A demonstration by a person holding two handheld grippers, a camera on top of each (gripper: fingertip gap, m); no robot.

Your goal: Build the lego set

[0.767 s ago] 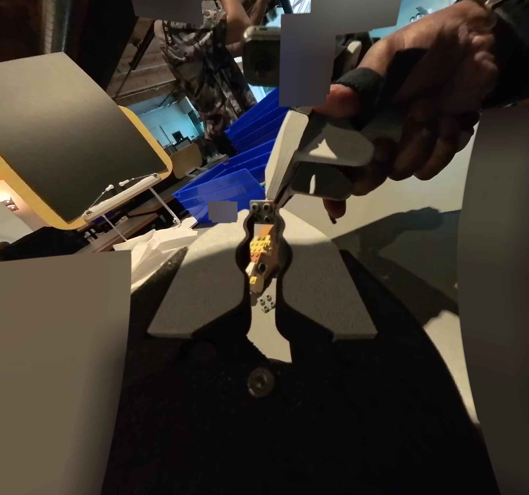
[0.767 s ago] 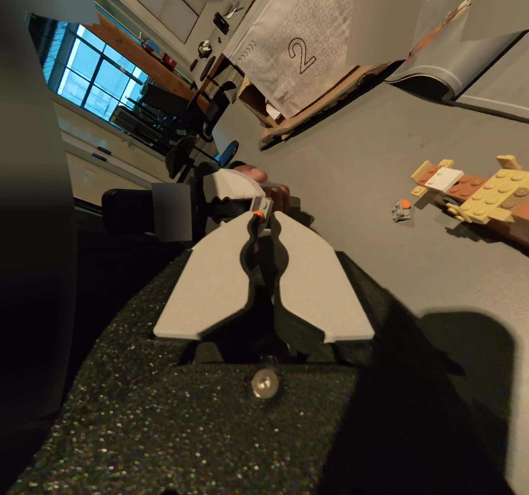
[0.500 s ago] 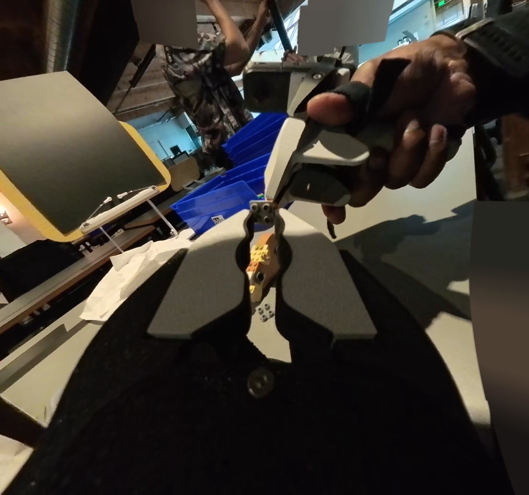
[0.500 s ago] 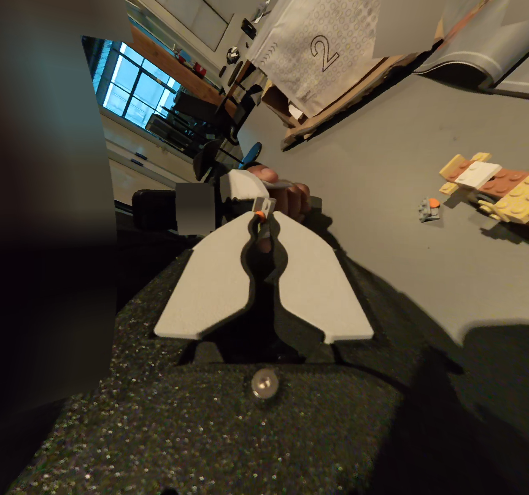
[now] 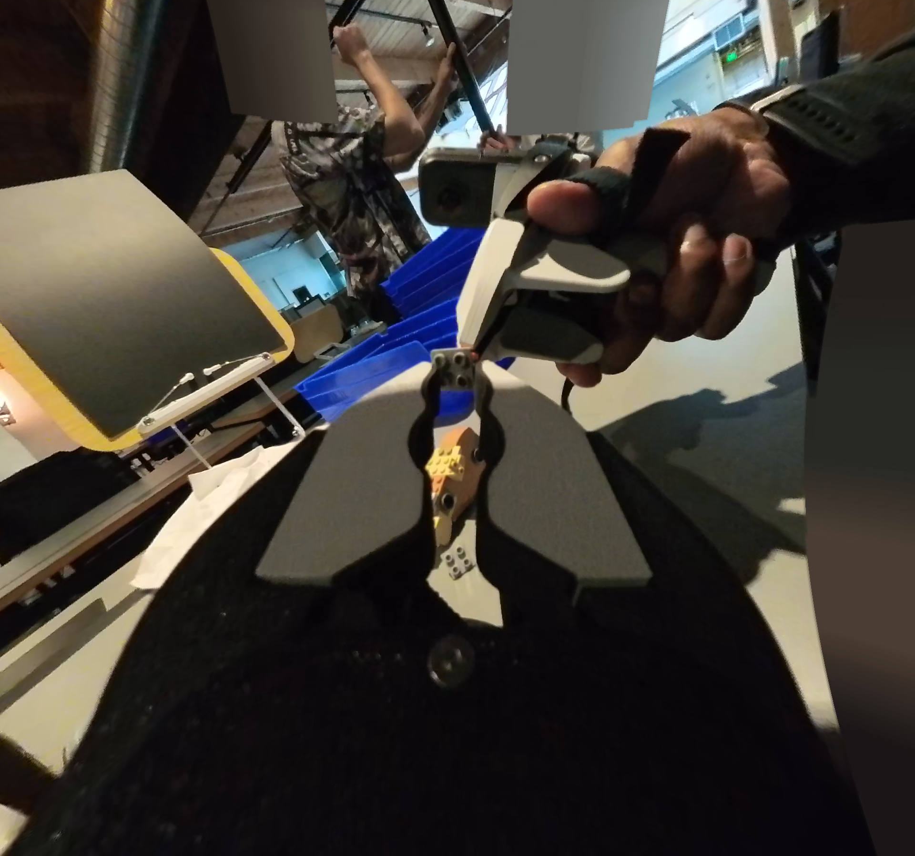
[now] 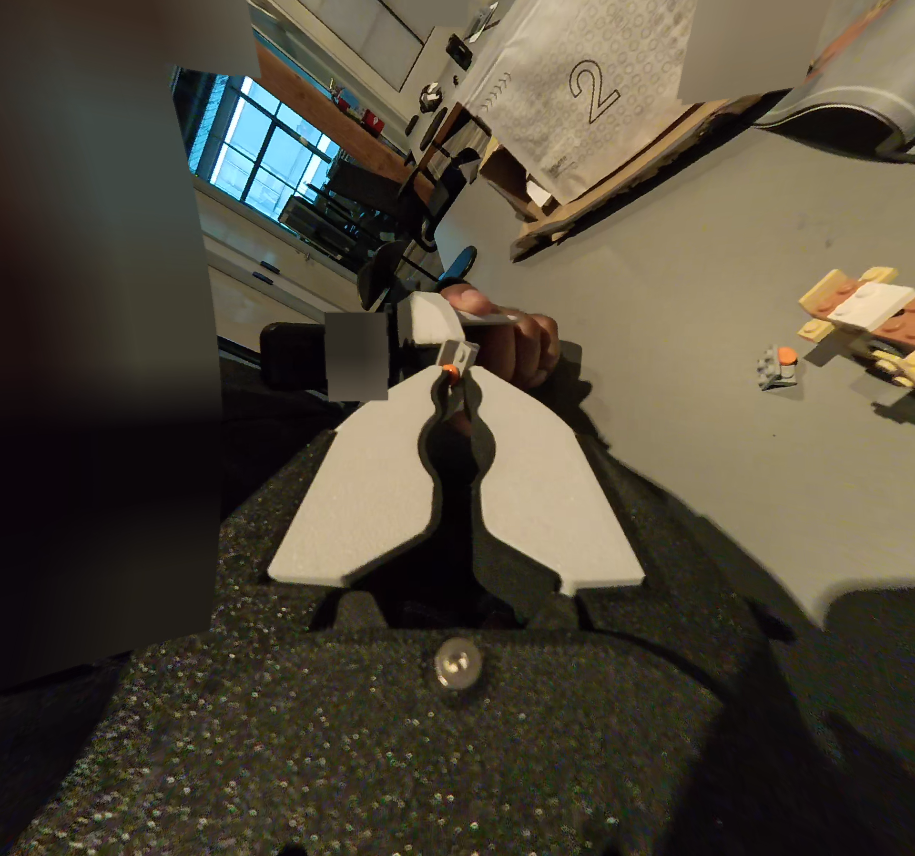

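My left gripper (image 5: 453, 379) is shut on a small grey 2x2 plate (image 5: 453, 369), held up in the air. My right gripper (image 6: 451, 376) is shut on a tiny orange round piece (image 6: 449, 367). It holds that piece against the grey plate (image 6: 459, 353). In the left wrist view the right gripper (image 5: 473, 351) comes in from the upper right, tip to tip with the left. A tan, yellow and brown lego build (image 6: 861, 317) lies on the grey table and also shows between my left fingers (image 5: 451, 473). A grey piece with an orange stud (image 6: 777, 367) lies beside it.
A loose grey 2x2 piece (image 5: 458, 562) lies on the table under the left gripper. Blue bins (image 5: 396, 332), white paper (image 5: 218, 510) and a board on a stand (image 5: 114, 297) are at the left. A numbered paper bag (image 6: 584, 69) on cardboard and a booklet (image 6: 841, 104) lie beyond the build.
Both grippers stay tip to tip with the orange piece against the grey plate. They have shifted and tilted a little, so the build has slid towards the right edge of the right wrist view.
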